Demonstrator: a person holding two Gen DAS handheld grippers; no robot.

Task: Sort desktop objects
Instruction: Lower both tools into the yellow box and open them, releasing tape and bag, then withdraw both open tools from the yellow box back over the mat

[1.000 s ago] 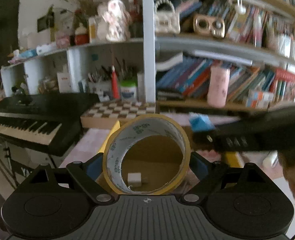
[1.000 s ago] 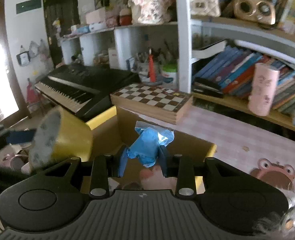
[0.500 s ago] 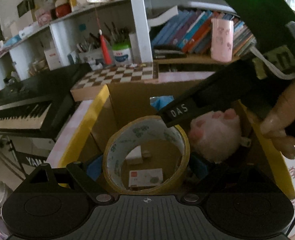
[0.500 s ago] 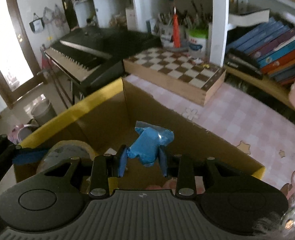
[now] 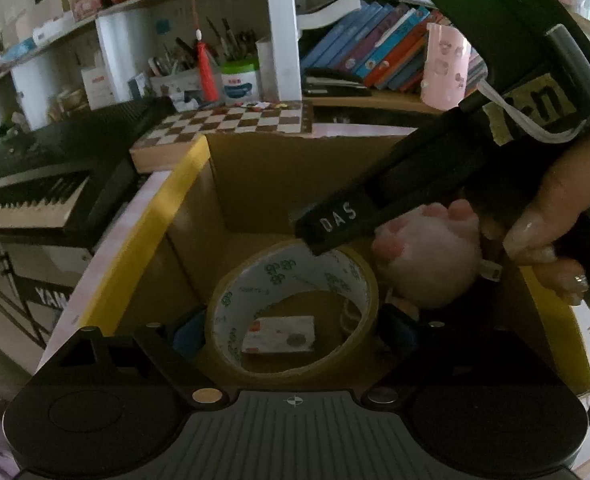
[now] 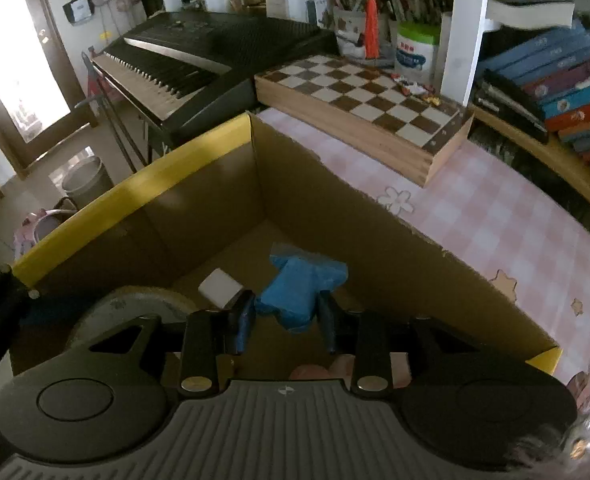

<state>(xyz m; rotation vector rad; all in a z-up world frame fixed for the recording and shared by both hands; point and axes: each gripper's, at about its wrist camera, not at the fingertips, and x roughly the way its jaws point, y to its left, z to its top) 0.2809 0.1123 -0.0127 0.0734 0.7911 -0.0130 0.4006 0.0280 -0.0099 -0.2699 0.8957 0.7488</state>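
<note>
Over the yellow-rimmed cardboard box (image 5: 163, 216), the left tongs (image 5: 293, 330) are gripping a wide roll of tape (image 5: 295, 308) low inside, while the right view is showing the right tongs (image 6: 283, 322) opening around a blue packet (image 6: 301, 294) above the box floor.

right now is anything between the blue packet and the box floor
Nothing visible blocks it. The blue packet sits between the opening jaws of the right gripper, with bare cardboard box floor below; a white block lies just left.
</note>
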